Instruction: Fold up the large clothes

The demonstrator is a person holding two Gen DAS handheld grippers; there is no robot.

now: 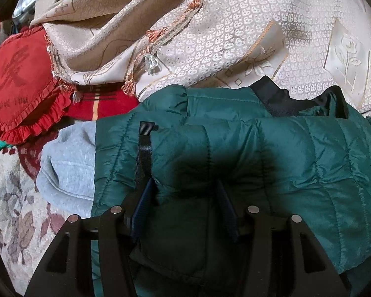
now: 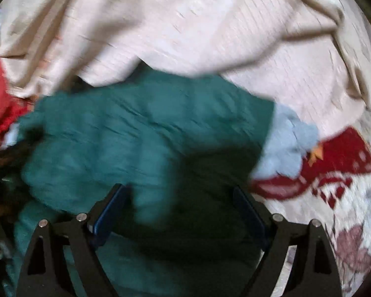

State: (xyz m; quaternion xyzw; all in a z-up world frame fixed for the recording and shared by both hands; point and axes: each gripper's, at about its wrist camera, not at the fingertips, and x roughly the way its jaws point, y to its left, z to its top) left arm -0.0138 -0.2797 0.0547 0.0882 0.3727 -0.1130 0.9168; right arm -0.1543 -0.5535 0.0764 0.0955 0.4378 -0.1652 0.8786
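Note:
A dark green quilted puffer jacket (image 1: 272, 148) lies bunched on a patterned bedspread, black lining showing at its top edge. My left gripper (image 1: 185, 185) is open, its blue-padded jaws set either side of a puffy fold of the jacket, pressing into it. In the blurred right wrist view the same jacket (image 2: 148, 128) fills the middle. My right gripper (image 2: 180, 193) is wide open just over the jacket, holding nothing.
A grey sweatshirt (image 1: 66, 168) lies under the jacket's left side and shows in the right wrist view (image 2: 284, 146). A red frilled cushion (image 1: 19, 79) sits at the left. A cream fringed cloth (image 1: 185, 37) is heaped behind. A floral bedspread (image 1: 14, 198) lies underneath.

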